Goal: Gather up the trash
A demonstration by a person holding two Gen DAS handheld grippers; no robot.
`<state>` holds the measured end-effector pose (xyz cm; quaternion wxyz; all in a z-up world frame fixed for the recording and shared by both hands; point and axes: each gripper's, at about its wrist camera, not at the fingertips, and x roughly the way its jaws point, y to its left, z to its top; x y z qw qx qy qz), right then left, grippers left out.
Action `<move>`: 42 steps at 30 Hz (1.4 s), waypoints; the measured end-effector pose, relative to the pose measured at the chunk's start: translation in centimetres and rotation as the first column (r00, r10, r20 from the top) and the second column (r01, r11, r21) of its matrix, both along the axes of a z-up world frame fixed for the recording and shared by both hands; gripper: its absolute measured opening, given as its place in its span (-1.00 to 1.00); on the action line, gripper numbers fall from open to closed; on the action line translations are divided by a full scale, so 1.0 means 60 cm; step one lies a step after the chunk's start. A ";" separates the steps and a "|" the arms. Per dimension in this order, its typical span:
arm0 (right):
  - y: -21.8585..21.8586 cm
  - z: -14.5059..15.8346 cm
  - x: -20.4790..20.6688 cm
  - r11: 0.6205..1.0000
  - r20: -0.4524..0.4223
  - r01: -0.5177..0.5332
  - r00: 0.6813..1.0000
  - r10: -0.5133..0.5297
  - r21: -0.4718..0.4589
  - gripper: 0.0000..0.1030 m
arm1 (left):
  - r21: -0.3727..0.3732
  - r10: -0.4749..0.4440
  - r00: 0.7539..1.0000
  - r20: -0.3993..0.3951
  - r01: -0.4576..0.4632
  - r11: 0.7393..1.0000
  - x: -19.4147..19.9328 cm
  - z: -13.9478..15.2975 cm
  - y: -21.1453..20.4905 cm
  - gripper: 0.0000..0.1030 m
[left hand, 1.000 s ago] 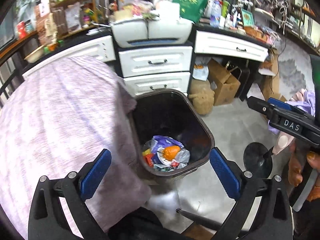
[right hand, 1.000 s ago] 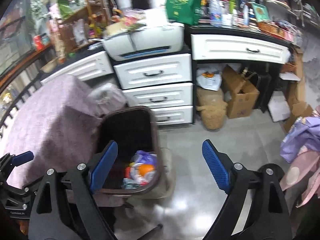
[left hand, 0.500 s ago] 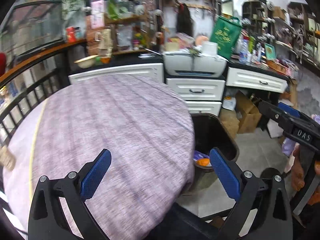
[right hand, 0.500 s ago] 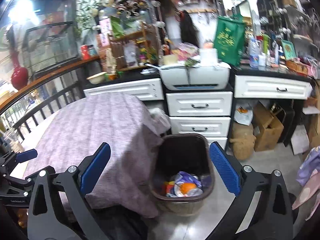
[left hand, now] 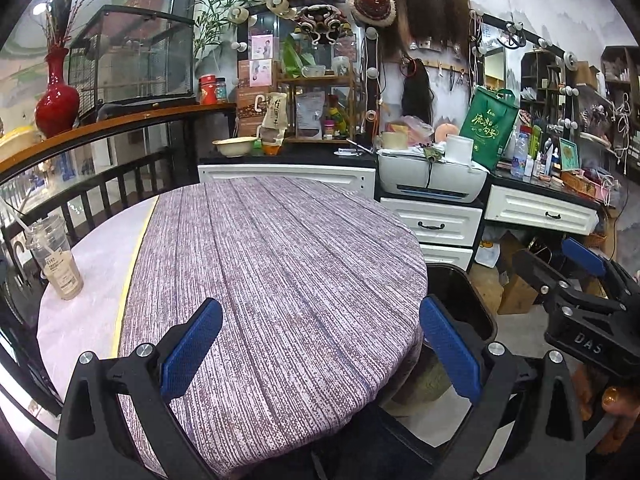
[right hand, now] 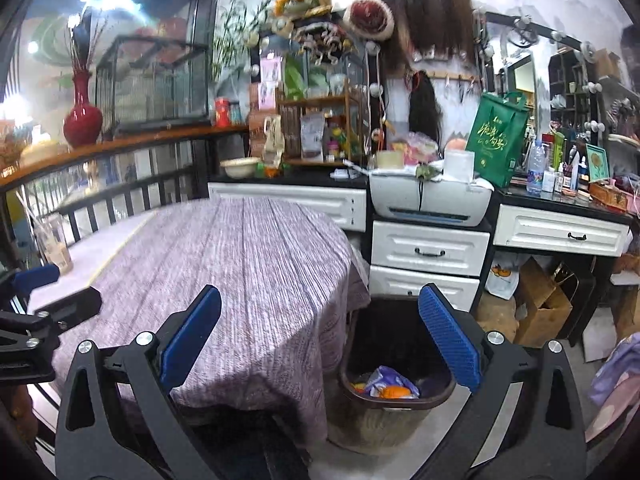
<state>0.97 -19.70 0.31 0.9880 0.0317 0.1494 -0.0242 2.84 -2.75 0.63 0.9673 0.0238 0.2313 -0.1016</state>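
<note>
- Both views had swung up and away from the bin since one second before: then they looked down into it, and now they looked across the round desk [left hand: 280, 264] with its purple striped cloth.
- In the left wrist view the left gripper [left hand: 320, 344] hung over the near part of the desk; its jaws stood wide apart and nothing was between them.
- In the right wrist view the right gripper [right hand: 320, 336] had its jaws fully spread too, with nothing held; one blue pad was over the cloth edge and the other over the bin.
- The dark brown bin [right hand: 396, 364] stood on the floor just beside the desk, under the hanging cloth edge and in front of the white drawers [right hand: 430, 248].
- The trash in the bin [right hand: 384, 388] was a small heap with a purple-white wrapper and something orange; in the left wrist view only the bin rim [left hand: 464, 292] showed and the content was hidden.
- A clear plastic cup [left hand: 56, 260] with a straw and a beige drink stood upright at the far left edge of the desk, on the pale part beside the purple cloth, well apart from both grippers.
- The right gripper appeared also at the right edge of the left wrist view, with a hand [left hand: 616, 412] under it.
</note>
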 end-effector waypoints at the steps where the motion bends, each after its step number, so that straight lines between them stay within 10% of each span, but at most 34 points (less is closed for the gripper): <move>1: 0.000 0.000 -0.005 1.000 0.016 0.005 1.000 -0.005 -0.004 0.89 | 0.000 0.002 1.000 0.009 -0.002 1.000 -0.001 0.001 -0.001 0.89; 42: 0.002 -0.008 -0.014 0.999 0.030 -0.043 0.999 0.043 -0.011 0.89 | 0.022 -0.002 0.999 0.034 0.001 1.000 -0.012 -0.017 -0.005 0.89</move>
